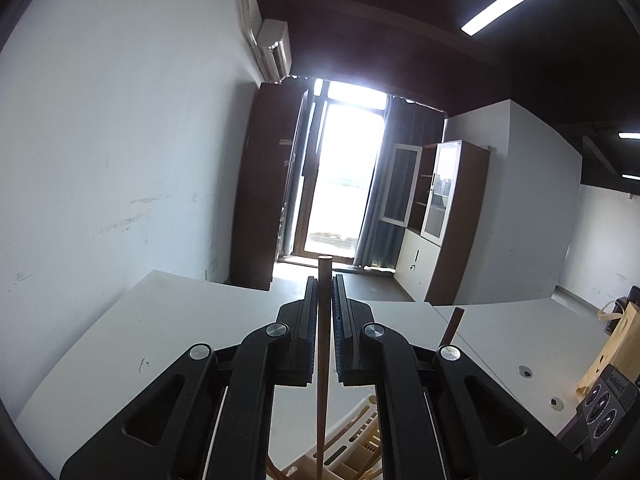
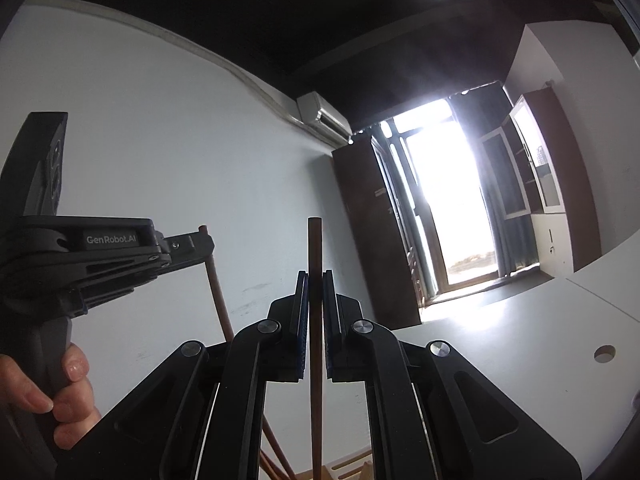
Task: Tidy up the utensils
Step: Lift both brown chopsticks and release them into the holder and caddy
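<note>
Low and nearest in both wrist views, a pale slatted utensil holder (image 1: 356,440) sits on the white tabletop (image 1: 168,320). Above it the left gripper (image 1: 325,280) and the right gripper (image 2: 315,276) each clamp one chopstick (image 1: 323,340) (image 2: 315,320) between narrow fingers, upright, likely so each can be dropped in end-first. Both sticks are slim, round, reddish-brown wood.

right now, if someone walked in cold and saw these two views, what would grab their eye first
Probably the blazing window at the far end, washing out the middle of the room. Next, the left gripper and right gripper, each shut on a thin brown stick, one stick and another stick, rising straight up between the fingers. Below them, a pale slotted utensil rack peeks out on the white table.
</note>
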### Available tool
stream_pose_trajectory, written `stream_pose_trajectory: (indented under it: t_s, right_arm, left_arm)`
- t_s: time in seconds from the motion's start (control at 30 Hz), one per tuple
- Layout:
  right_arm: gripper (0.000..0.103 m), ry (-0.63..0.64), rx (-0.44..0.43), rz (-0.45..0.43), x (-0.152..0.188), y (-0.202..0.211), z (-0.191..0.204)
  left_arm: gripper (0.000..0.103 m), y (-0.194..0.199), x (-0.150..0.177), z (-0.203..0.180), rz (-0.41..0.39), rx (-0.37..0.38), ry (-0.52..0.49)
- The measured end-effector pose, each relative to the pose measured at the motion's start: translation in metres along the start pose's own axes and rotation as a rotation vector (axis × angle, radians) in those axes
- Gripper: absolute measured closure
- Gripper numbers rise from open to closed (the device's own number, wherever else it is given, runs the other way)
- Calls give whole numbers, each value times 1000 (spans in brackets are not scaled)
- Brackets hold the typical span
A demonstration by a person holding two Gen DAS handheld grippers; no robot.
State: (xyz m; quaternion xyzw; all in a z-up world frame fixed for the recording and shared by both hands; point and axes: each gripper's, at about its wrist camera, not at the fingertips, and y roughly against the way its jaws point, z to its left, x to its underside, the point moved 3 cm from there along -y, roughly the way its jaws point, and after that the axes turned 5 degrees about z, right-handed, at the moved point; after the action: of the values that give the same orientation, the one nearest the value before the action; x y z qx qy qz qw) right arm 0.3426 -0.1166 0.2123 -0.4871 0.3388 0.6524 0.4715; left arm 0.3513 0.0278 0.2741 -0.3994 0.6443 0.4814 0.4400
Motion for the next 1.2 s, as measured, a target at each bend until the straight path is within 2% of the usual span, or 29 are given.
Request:
stream_pose_trajectory:
  t_s: [0.17,0.33,0.47,0.7,0.9,0.97,1.03,1.2]
  right_arm:
    - [96,40,-2,33,10,9,1]
    - [96,76,1,65,20,23,2]
    - [96,108,14,109,30,29,1]
    - [95,116,31,194,55,26,2]
    - [96,130,60,256,84,21,8]
    - [96,133,71,273,92,19,10]
    - [96,145,85,257,94,21,12]
    - [95,148,92,261,94,23,19]
  left_arm:
    - [96,-18,22,-9,32,15,-61]
    - [96,-14,43,-2,53,57,-65]
    - [96,-5,56,5,63,48,-98]
    - [96,3,82,27,110,79,-78]
    - [96,-5,103,42,138,114,-47]
    - [96,-11,112,40,150,114,-64]
    - [96,-17,120,36,163,115,-91]
    - [96,-27,137,35,188,156,-78]
